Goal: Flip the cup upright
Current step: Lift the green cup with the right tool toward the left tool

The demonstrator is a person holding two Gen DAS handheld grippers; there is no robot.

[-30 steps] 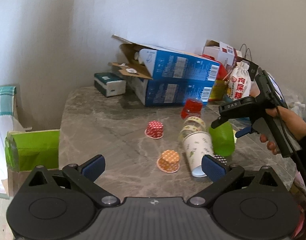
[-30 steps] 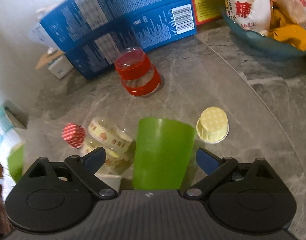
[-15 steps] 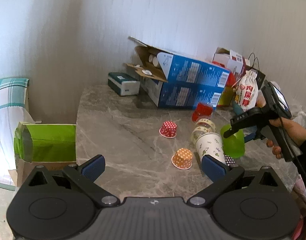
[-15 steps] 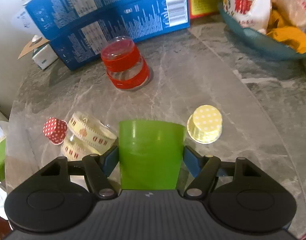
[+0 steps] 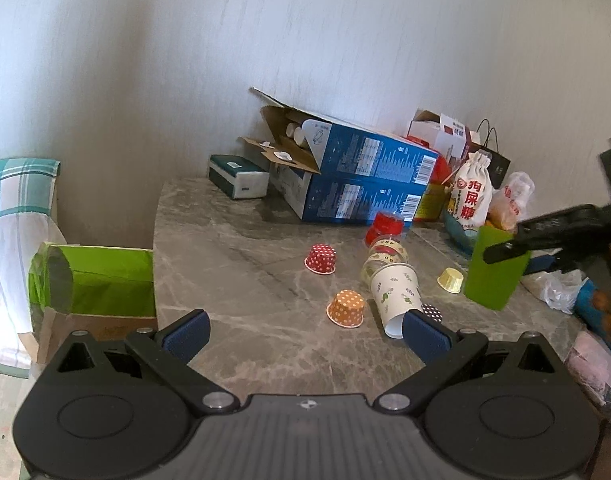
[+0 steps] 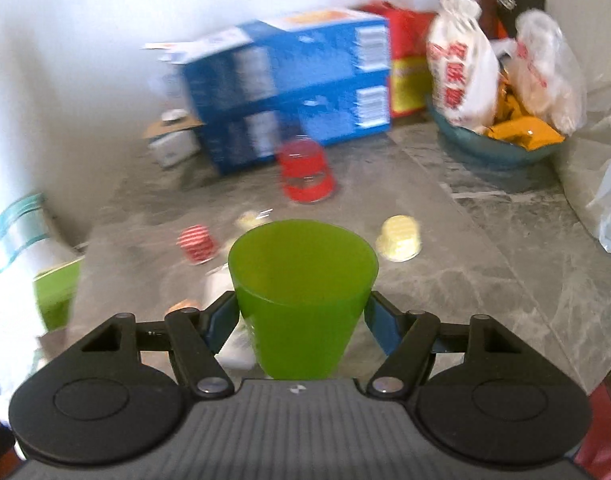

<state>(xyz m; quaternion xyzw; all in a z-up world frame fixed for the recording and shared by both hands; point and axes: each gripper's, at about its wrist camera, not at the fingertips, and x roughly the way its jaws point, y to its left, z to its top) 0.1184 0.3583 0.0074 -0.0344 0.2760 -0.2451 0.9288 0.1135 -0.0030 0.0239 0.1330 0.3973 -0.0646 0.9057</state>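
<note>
My right gripper [image 6: 301, 316] is shut on a green plastic cup [image 6: 303, 292] and holds it above the marble table [image 6: 485, 264], mouth up. In the left wrist view the green cup [image 5: 493, 268] hangs at the right in the right gripper [image 5: 505, 250], its base a little above the table. My left gripper [image 5: 305, 330] is open and empty, low over the table's front edge. A white patterned paper cup [image 5: 395, 292] lies on its side just beyond its right finger.
Small upside-down cupcake liners, orange [image 5: 345, 308], red [image 5: 320, 259] and yellow [image 5: 450, 280], dot the table. A red-lidded jar [image 5: 385, 226] and a lying jar [image 5: 385, 252] sit mid-table. Blue boxes [image 5: 353, 184] and a snack bowl [image 6: 497, 144] line the back.
My right gripper closed on the green cup, lifted it and turned it from mouth-down to mouth-up. My left gripper drew back and up from the table.
</note>
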